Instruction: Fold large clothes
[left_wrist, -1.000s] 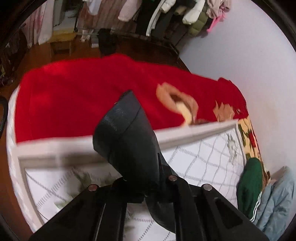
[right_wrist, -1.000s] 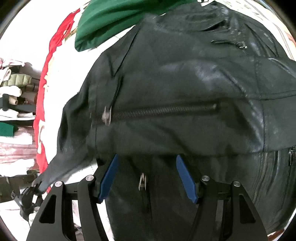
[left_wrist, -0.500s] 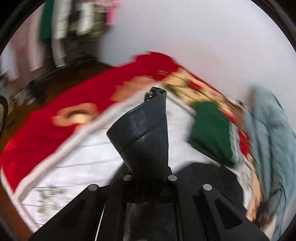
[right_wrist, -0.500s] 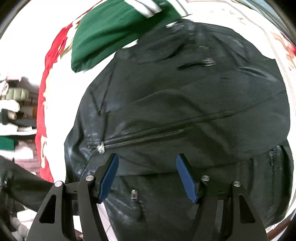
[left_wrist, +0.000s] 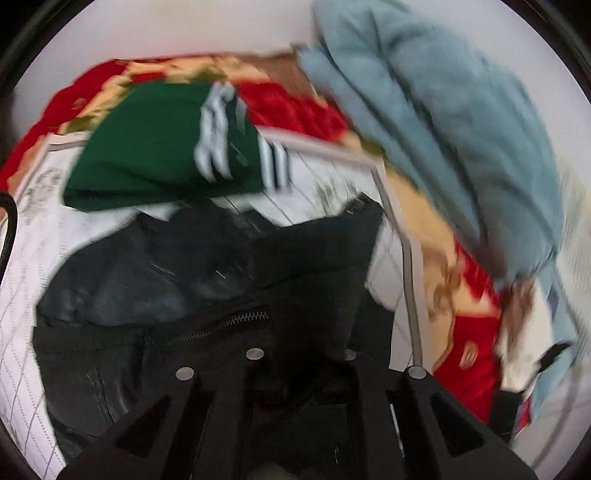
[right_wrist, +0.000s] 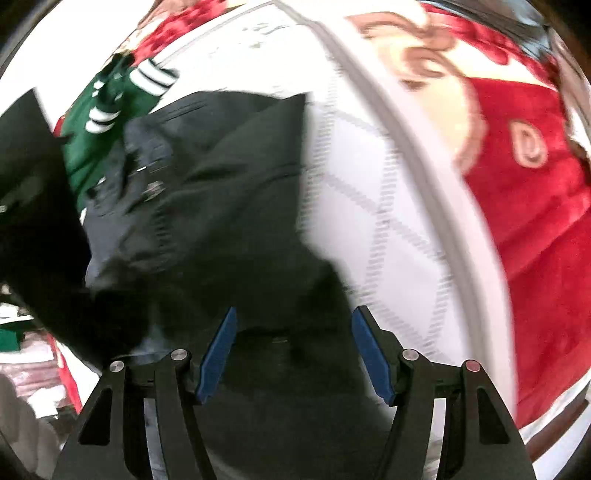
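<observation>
A black leather jacket (left_wrist: 166, 280) lies on the bed's white quilted sheet (right_wrist: 369, 184). One sleeve (left_wrist: 325, 258) is folded across the jacket body and runs back between the fingers of my left gripper (left_wrist: 303, 358). The fingertips are hidden under the leather, and the jaws are opening slightly with the sleeve still pinched between them. In the right wrist view the jacket (right_wrist: 221, 184) fills the left and centre. My right gripper (right_wrist: 295, 314) hovers open over its near right part, with nothing between its blue pads (right_wrist: 218, 354).
A folded green garment with white stripes (left_wrist: 147, 147) lies just beyond the jacket. A light blue garment (left_wrist: 443, 129) is heaped at the right by the wall. A red patterned blanket (right_wrist: 535, 203) borders the sheet. A dark blurred shape (right_wrist: 33, 192) crosses the right view's left edge.
My left gripper swung the sleeve from above the red blanket across to the jacket body, rolling as it went. My right gripper slid toward the jacket's right edge, staying open.
</observation>
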